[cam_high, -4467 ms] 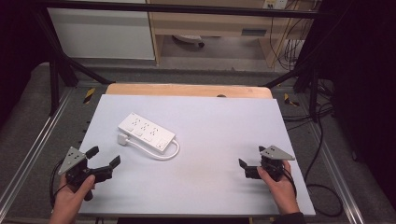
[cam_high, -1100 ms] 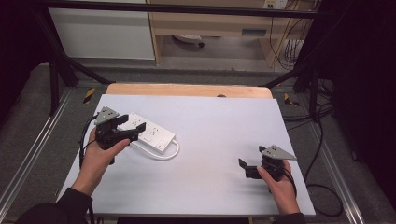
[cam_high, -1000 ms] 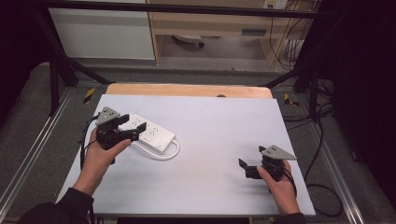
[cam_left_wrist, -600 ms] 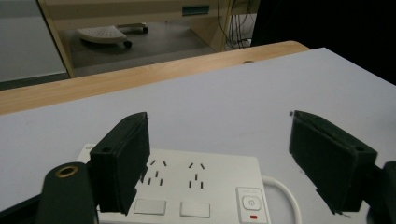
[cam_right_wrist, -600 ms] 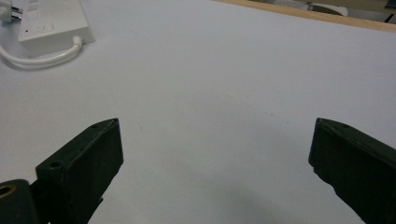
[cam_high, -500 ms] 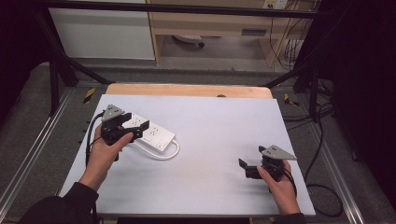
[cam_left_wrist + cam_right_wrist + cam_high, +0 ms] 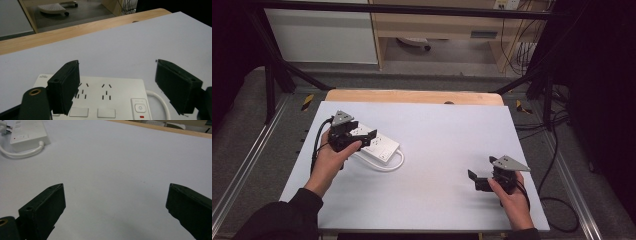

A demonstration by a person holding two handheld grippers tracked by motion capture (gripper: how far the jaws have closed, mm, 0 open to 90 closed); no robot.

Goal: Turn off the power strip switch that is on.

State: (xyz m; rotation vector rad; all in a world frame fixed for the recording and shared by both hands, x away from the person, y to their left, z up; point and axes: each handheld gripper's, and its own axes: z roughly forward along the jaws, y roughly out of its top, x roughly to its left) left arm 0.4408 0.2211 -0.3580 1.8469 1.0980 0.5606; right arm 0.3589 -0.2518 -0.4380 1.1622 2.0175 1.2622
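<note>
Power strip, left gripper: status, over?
Left gripper open, jaws straddling the white power strip, no grip. Right gripper open, parked on the table. Nothing in the way.

A white tabletop (image 7: 437,145) filled the centre of the high view, with a strip of bare wood (image 7: 412,96) along its upper edge. Above it stood a pale wooden shelf unit (image 7: 447,25), a wheeled base (image 7: 411,43) beneath it, and a white cabinet (image 7: 322,30) at upper left. Black cables (image 7: 557,150) trailed over grey floor at right. A wall socket (image 7: 506,4) sat at the top edge.
</note>
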